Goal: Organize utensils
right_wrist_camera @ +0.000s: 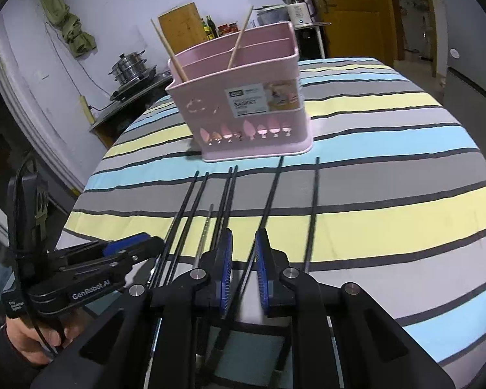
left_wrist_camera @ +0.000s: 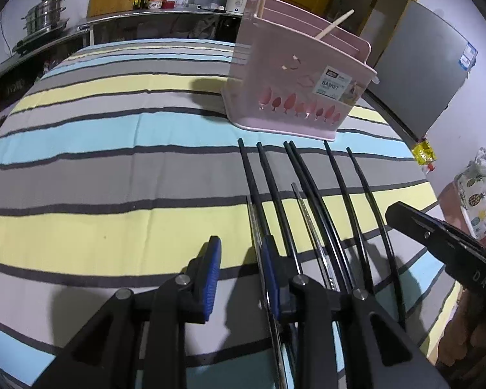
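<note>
- Right gripper (right_wrist_camera: 243,272), low over the near edge of the table (right_wrist_camera: 388,201): jaws part-way apart, not clamped. One black chopstick (right_wrist_camera: 270,194) runs up through the gap, and no pad looks pressed on it.
- That chopstick's long axis lies nearly in line with the fingers, running from the near edge toward the middle of the table. The jaws straddle it crosswise, so a squeeze should catch it.
- Left gripper (left_wrist_camera: 241,275), beside the right one: jaws released, bare cloth between them. The outermost black chopstick (left_wrist_camera: 248,168) and a silver chopstick (left_wrist_camera: 252,217) pass under its right finger, not inside the gap.
- My read: the right hand is better placed; the left needs a small sideways shift first.
- The other chopsticks lie side by side in the same direction, some touching in pairs, some apart.
- Just past their far tips stands the pink basket (right_wrist_camera: 210,97), upright, with two wooden chopsticks (right_wrist_camera: 239,39) leaning in separate compartments.
</note>
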The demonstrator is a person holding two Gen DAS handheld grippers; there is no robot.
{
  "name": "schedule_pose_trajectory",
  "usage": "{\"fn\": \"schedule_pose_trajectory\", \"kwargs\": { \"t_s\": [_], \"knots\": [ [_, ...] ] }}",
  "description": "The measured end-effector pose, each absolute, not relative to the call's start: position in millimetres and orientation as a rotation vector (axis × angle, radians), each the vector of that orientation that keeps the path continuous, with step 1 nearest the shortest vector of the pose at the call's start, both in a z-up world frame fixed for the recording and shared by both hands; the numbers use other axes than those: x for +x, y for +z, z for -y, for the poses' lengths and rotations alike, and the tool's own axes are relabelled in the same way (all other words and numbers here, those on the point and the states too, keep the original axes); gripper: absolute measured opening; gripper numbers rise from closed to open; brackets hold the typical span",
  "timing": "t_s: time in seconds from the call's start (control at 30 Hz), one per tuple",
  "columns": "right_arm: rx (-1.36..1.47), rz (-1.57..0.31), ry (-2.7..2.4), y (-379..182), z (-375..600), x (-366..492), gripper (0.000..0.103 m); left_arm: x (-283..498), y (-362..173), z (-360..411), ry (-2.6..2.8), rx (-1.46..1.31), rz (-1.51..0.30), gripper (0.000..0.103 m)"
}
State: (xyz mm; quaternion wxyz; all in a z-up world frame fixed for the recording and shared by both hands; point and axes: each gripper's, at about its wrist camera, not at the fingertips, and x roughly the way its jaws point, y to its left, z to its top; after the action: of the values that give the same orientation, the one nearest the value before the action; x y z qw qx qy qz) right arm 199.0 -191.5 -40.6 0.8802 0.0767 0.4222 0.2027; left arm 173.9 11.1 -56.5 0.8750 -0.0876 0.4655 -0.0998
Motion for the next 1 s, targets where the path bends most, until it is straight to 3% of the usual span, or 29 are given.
{"fn": "schedule_pose_trajectory", "kwargs": {
  "t_s": [0.47,1.0],
  "knots": [
    [0.091,-0.906,0.491,-42.6,155.3,205.7,0.014,175.7,-55.8,-17.7,-0.182,-0.144,-0.981,0.008],
    [0.027,-0.997,0.489,-70.9,122.2,240.2,0.01,183.6,-59.6,-36.5,-0.213,-0.219,-0.991,0.008]
  ]
}}
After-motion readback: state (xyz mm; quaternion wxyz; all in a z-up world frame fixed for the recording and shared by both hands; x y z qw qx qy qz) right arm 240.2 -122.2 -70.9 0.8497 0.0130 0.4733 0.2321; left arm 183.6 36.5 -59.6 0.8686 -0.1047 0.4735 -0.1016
